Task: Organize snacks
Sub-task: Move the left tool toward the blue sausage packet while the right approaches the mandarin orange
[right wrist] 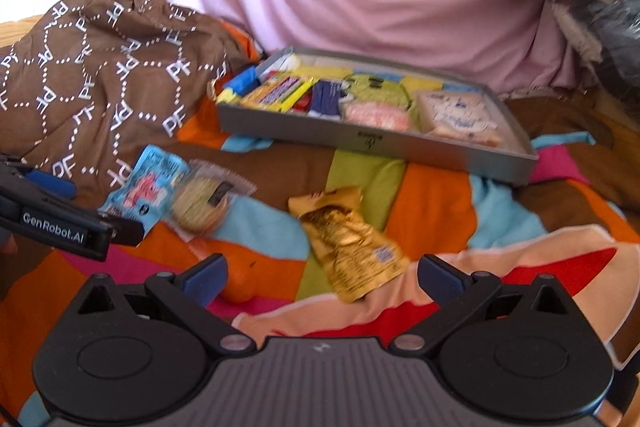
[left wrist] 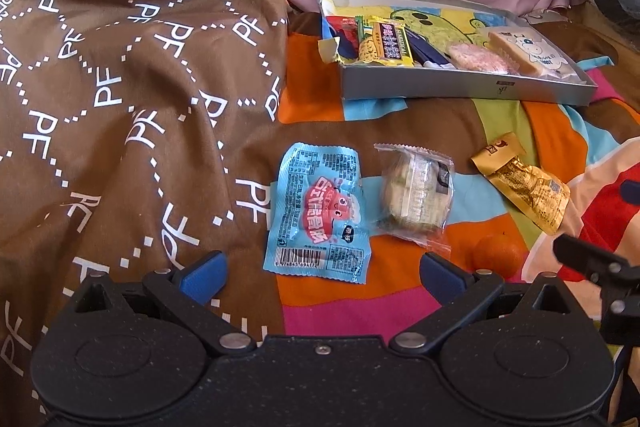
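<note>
I get bright, even daylight with soft shadows — my left wrist view is sharp, the right one motion-blurred, both bent and dark-cornered at the fisheye edges.

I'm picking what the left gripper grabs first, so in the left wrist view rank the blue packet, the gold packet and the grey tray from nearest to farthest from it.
From the left gripper:
1. Blue packet: right ahead, between the open fingers' line.
2. Gold packet: farther off, to the right.
3. Grey tray: farthest, at the back right, already holding snacks.
</note>
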### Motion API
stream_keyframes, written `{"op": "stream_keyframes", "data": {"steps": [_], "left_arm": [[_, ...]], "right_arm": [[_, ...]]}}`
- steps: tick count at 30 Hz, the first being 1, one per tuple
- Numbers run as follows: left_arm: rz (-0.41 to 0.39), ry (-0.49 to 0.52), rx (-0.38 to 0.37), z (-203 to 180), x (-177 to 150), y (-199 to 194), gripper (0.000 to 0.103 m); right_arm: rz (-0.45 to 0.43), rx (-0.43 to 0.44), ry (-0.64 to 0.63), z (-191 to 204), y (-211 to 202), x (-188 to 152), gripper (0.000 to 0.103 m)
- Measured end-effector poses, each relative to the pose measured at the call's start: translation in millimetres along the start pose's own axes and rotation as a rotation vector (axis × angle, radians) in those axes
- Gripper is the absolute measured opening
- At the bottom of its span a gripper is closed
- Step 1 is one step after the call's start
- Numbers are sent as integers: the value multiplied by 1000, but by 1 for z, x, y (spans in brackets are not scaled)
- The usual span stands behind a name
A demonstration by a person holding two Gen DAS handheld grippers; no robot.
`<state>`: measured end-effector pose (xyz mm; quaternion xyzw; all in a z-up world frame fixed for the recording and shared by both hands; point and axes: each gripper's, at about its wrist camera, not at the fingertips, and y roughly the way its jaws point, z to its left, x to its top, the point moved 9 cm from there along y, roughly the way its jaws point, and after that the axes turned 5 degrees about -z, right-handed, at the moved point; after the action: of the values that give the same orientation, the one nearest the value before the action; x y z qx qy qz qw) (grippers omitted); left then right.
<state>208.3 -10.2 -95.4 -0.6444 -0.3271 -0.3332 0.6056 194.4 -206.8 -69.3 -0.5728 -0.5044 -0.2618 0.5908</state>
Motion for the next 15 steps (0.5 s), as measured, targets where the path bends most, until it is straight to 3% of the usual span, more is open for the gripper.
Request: {"op": "stream_keyframes", "data": {"steps": [9,15], "left_arm": [[33,58,-15,1,-1,5,102],[22,167,43,1,5,11,102]], "right_arm": [[105,69,-15,22,12,-21,103],[128,31,-42,27,23,-25,103]]}}
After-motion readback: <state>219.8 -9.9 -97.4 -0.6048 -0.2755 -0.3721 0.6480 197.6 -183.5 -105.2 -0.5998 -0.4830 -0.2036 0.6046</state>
